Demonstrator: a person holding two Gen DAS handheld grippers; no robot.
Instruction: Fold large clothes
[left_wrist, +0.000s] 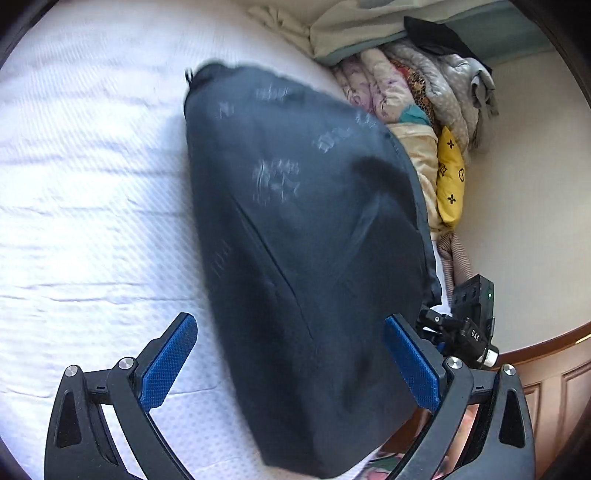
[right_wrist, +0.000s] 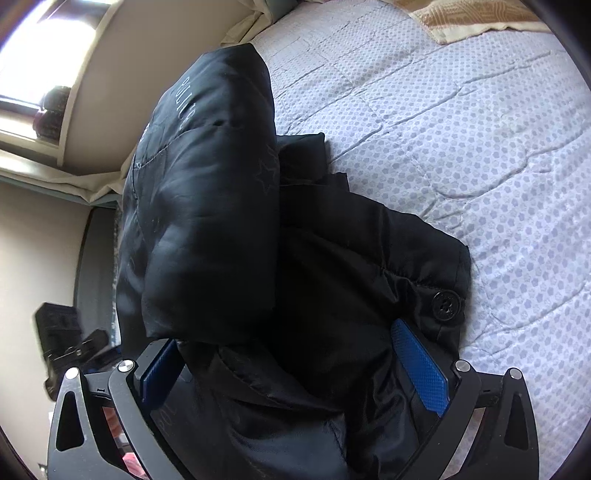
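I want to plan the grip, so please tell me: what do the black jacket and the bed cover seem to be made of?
The black jacket looks like smooth synthetic fabric, perhaps nylon or polyester, padded: it has a soft sheen, puffy bulges and stitched seams. Its button seems hard plastic. The bed cover looks like matte quilted textile, with stitched lines and a dotted print; its fibre cannot be told.

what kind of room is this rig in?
Most likely a home bedroom. The black padded jacket lies on a white quilted mattress cover, a heap of folded quilts and clothes sits along the cream wall, and a yellow patterned cushion rests beside it.
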